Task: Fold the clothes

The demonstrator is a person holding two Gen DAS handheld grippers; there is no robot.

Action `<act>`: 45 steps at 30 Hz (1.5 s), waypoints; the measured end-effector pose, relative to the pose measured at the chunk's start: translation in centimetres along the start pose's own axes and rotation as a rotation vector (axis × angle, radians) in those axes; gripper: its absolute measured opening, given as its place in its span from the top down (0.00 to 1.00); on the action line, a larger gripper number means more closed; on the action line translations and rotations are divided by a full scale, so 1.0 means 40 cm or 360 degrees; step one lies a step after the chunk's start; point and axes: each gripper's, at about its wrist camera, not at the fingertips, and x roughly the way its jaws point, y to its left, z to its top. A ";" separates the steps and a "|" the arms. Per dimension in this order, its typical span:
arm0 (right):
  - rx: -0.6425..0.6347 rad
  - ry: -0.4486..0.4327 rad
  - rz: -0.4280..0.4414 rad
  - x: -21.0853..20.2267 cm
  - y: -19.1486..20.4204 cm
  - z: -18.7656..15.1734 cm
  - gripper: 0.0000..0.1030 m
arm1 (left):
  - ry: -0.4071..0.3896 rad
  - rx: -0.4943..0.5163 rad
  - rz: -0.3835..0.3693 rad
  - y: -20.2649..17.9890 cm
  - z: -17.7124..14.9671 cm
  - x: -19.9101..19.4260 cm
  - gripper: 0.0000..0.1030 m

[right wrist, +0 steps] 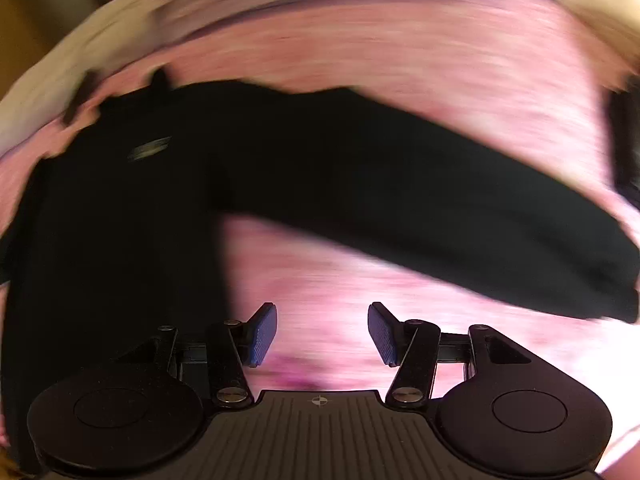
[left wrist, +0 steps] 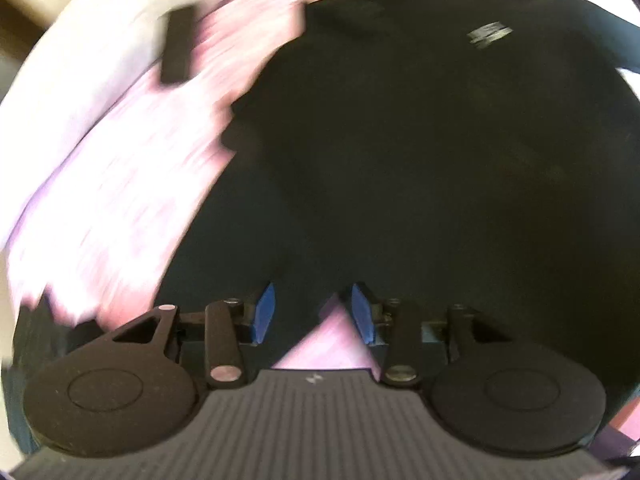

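Both views are smeared by motion, so fine detail is lost. In the left wrist view, a small dark oblong (left wrist: 178,46) lying on the pink surface (left wrist: 120,152) cannot be identified. The black garment (left wrist: 400,140) is spread flat across that surface, a pale printed mark (left wrist: 490,34) on its chest being too blurred to read; its right edge is cut off. The left claw (left wrist: 314,312) is seen open above the garment's lower edge, blue ribbed pads (left wrist: 265,312) apart, nothing between them. In the right wrist view, one long sleeve (right wrist: 460,220) is stretched rightward. The right claw (right wrist: 322,334) is held open and empty over bare pink cloth.
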 end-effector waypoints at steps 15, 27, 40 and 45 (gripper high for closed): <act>-0.0345 0.0061 0.0210 0.164 0.914 -0.064 0.47 | -0.0308 -0.0765 -0.0239 0.633 -0.317 0.108 0.39; -0.0641 0.0065 0.0218 0.174 1.141 -0.066 0.47 | -0.0436 -0.0972 -0.0136 0.667 -0.456 0.065 0.92; -0.0429 0.0214 0.0229 0.161 1.127 -0.089 0.47 | -0.0297 -0.1307 -0.0101 0.653 -0.725 0.021 0.68; -0.0384 0.0210 0.0207 0.139 1.102 -0.104 0.47 | -0.0225 -0.1245 -0.0026 0.638 -0.677 0.044 0.64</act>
